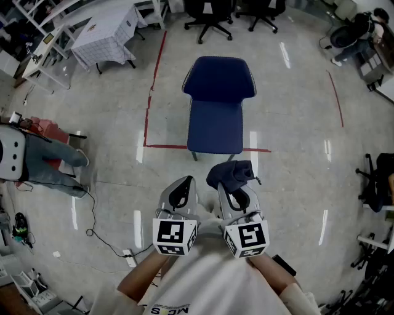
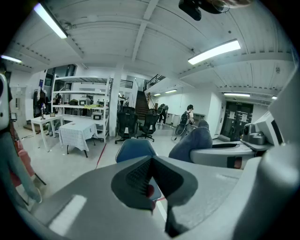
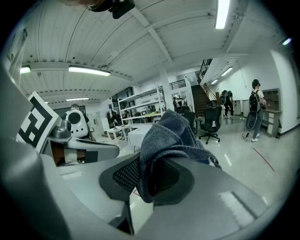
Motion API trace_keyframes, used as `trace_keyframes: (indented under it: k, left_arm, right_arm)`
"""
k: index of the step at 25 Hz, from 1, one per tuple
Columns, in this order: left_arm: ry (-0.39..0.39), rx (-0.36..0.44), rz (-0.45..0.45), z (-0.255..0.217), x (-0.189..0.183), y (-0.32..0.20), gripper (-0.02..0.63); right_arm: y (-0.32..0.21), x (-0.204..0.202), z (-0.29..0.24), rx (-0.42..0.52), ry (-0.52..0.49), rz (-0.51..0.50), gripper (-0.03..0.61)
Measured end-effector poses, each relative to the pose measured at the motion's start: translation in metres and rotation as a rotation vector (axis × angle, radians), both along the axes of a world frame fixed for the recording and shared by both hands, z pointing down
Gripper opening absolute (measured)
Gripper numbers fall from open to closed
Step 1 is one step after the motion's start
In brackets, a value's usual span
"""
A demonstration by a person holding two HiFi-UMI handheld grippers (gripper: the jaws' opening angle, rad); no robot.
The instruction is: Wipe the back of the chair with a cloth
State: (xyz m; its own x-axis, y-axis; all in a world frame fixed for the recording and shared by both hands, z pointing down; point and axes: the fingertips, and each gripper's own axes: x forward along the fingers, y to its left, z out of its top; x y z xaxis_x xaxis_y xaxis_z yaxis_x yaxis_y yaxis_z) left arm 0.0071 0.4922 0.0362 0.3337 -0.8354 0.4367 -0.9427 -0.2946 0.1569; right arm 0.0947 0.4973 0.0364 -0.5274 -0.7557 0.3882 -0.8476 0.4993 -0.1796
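Observation:
A blue chair (image 1: 217,104) stands on the floor ahead of me, its backrest (image 1: 219,76) on the far side and its seat toward me. A dark blue cloth (image 1: 230,173) is bunched in my right gripper (image 1: 237,186), which is shut on it, short of the chair's front edge. In the right gripper view the cloth (image 3: 169,136) drapes over the jaws and hides the chair. Beside it my left gripper (image 1: 180,188) is shut and holds nothing. Past the left gripper (image 2: 149,185), the left gripper view shows the chair (image 2: 134,149) and the cloth (image 2: 191,143).
Red tape lines (image 1: 155,80) mark the floor left of and in front of the chair. A table with a white cover (image 1: 106,34) and black office chairs (image 1: 209,13) stand beyond. A person's legs (image 1: 52,163) and floor cables (image 1: 92,229) are at the left, more chairs (image 1: 375,184) at the right.

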Motion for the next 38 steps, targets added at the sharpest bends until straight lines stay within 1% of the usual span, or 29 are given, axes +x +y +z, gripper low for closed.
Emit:
trace_keyframes:
  k: [3,6,9,12,15,17,22,26,29,33,38]
  left_arm:
    - [0.011,-0.004,0.003,0.003,-0.004,0.005,0.002]
    - [0.024,-0.005,0.012,0.004,0.001,0.007,0.002]
    - [0.022,-0.01,0.037,0.008,0.013,0.01,0.002]
    - [0.001,-0.028,0.06,0.016,0.02,0.012,0.002]
    - [-0.01,-0.05,0.065,0.021,0.029,0.01,0.002]
    - [-0.016,-0.06,0.064,0.023,0.037,0.006,0.002]
    - [-0.053,-0.067,0.053,0.026,0.064,-0.006,0.002]
    - [-0.103,-0.052,0.06,0.033,0.077,-0.019,0.002]
    - [-0.11,-0.062,0.022,0.039,0.071,-0.031,0.002]
    - [-0.093,-0.07,-0.035,0.042,0.059,-0.057,0.002]
    - [-0.061,-0.067,-0.053,0.054,0.047,-0.107,0.002]
  right_arm:
    - [0.002,-0.01,0.001,-0.001,0.005,0.002,0.081]
    - [0.0,-0.011,0.002,0.004,0.013,0.004,0.08]
    - [-0.002,-0.004,0.007,-0.008,0.015,0.016,0.08]
    - [-0.004,0.003,0.011,-0.014,0.008,0.03,0.08]
    - [-0.007,0.016,0.016,-0.036,0.006,0.044,0.08]
    - [-0.01,0.026,0.02,-0.043,0.01,0.036,0.08]
    - [-0.019,0.053,0.027,-0.073,-0.007,-0.016,0.08]
    - [-0.033,0.065,0.034,-0.039,0.032,-0.123,0.08]
    - [-0.046,0.061,0.041,-0.035,0.048,-0.178,0.08]
    - [-0.075,0.047,0.044,-0.047,0.035,-0.204,0.08]
    - [-0.13,0.029,0.049,-0.049,0.053,-0.237,0.08]
